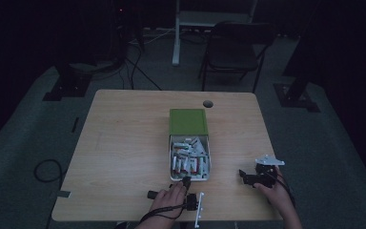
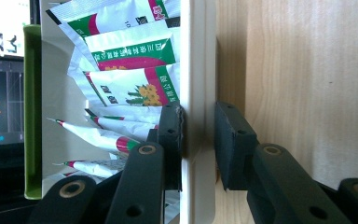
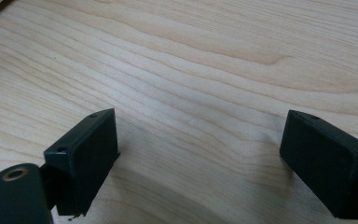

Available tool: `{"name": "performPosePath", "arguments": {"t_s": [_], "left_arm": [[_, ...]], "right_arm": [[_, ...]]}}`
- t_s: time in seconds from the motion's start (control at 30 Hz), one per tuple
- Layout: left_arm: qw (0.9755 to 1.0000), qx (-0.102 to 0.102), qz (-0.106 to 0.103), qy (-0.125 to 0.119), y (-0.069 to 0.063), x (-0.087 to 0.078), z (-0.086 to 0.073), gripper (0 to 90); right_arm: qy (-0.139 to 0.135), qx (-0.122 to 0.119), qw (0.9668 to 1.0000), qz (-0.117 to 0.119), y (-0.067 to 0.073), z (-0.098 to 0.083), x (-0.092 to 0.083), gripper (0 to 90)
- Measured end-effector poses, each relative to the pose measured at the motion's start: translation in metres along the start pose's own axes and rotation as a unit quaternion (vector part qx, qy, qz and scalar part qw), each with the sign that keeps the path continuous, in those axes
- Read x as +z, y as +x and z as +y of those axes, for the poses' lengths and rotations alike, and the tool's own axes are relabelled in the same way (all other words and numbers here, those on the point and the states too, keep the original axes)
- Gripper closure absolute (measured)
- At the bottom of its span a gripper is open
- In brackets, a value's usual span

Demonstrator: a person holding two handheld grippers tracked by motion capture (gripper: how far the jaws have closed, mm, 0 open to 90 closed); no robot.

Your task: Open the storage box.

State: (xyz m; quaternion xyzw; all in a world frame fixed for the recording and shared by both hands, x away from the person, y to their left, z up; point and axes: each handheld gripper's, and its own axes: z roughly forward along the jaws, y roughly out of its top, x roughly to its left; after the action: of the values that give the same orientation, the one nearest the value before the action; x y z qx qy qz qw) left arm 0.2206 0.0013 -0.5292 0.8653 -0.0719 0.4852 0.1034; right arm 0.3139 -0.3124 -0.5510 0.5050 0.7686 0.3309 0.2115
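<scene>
A white box (image 1: 170,162) holding several sachets (image 1: 188,162) sits at mid-table, its green lid (image 1: 188,122) slid back over the far end. My left gripper (image 1: 186,180) is at the box's near end. In the left gripper view its jaws straddle the white box wall (image 2: 196,70), one pad inside among the red, green and white sachets (image 2: 130,88) and one outside, both pressed on the wall. My right gripper (image 1: 242,175) rests to the right of the box, near the table's front edge. It stands open over bare wood (image 3: 205,70), with nothing between its fingers (image 3: 86,158).
A round cable hole (image 1: 208,103) is in the table behind the box. A dark folding chair (image 1: 233,52) and a desk leg (image 1: 176,33) stand beyond the far edge. Cables lie on the floor at left (image 1: 45,169).
</scene>
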Motion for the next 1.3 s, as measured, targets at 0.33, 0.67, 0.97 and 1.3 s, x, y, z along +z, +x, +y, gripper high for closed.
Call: {"name": "performPosePath", "arguments": {"t_s": [0.33, 0.67, 0.97, 1.3], "left_arm": [[0.9988, -0.036, -0.023, -0.024, 0.002, 0.000, -0.005, 68.5], [0.9898, -0.107, -0.055, -0.076, 0.006, -0.003, -0.018, 60.1], [0.9714, -0.190, -0.085, -0.114, 0.011, -0.008, -0.030, 59.5], [0.9481, -0.255, -0.116, -0.150, 0.014, -0.015, -0.039, 59.5]], "right_arm": [[0.000, 0.000, 1.0000, 0.000, 0.000, 0.000, 0.000, 10.8], [0.000, 0.000, 1.0000, 0.000, 0.000, 0.000, 0.000, 10.8], [0.001, 0.000, 1.0000, 0.000, 0.000, 0.000, 0.000, 10.8], [0.000, 0.000, 1.0000, 0.000, 0.000, 0.000, 0.000, 10.8]]}}
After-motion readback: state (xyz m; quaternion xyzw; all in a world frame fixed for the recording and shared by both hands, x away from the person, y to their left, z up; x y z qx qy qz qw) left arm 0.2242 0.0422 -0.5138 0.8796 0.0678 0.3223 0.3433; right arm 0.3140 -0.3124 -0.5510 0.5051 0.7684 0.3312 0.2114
